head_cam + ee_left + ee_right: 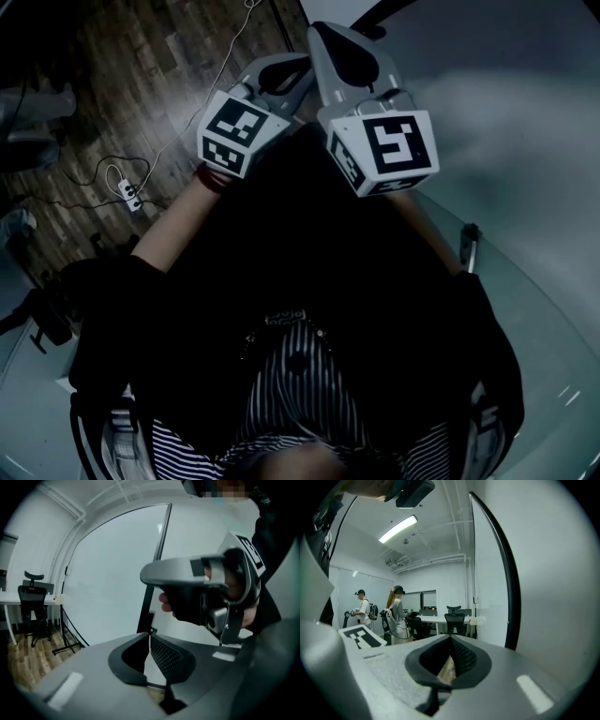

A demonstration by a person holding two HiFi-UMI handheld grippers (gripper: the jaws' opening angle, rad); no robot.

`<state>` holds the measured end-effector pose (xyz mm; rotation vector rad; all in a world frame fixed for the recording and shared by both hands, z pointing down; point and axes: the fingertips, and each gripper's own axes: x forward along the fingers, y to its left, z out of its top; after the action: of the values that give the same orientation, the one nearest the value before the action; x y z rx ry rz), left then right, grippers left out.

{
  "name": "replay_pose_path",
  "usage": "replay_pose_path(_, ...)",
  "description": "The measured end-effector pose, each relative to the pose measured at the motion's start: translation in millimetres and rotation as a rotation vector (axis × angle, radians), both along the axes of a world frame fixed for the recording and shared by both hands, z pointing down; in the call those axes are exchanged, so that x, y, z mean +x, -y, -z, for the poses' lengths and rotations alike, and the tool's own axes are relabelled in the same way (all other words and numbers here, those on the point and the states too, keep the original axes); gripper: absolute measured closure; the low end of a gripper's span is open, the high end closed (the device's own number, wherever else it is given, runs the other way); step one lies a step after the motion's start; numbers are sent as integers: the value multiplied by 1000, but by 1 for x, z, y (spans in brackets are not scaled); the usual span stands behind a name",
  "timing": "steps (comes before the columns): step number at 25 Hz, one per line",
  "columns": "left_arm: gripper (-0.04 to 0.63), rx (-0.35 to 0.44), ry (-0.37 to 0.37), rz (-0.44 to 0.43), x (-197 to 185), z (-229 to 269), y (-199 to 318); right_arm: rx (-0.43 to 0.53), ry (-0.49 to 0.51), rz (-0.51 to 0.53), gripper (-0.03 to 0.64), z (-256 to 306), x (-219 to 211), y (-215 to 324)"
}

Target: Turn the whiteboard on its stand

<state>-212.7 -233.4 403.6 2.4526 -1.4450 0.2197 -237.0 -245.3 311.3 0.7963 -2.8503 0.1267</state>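
The whiteboard point(511, 117) is a large pale panel at the right of the head view. In the left gripper view the whiteboard point(112, 569) fills the middle, with its dark frame edge point(157, 559) running down to the jaw tips. In the right gripper view the whiteboard point(553, 573) rises close on the right behind a black frame edge point(508, 583). My left gripper point(150, 633) is shut with nothing between its jaws. My right gripper point(450, 637) is also shut and empty. Both are held up side by side before my chest, left gripper point(281, 80) beside right gripper point(342, 52).
A white power strip point(127, 192) with cables lies on the wooden floor at the left. A black office chair point(32, 604) and a desk point(9, 599) stand beyond the board. Two people point(377, 613) stand by desks and chairs point(453, 618) in the far room.
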Motion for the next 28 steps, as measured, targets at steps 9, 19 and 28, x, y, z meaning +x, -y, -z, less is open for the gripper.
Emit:
replay_pose_path(9, 509, -41, 58, -49, 28, -3, 2, 39, -24, -228, 592, 20, 74, 36)
replay_pose_path(19, 344, -99, 123, -3, 60, 4, 31, 17, -20, -127, 498, 45, 96, 54)
replay_pose_path(28, 294, -152, 150, 48, 64, 6, 83, -19, -44, 11, 451, 49, 74, 94)
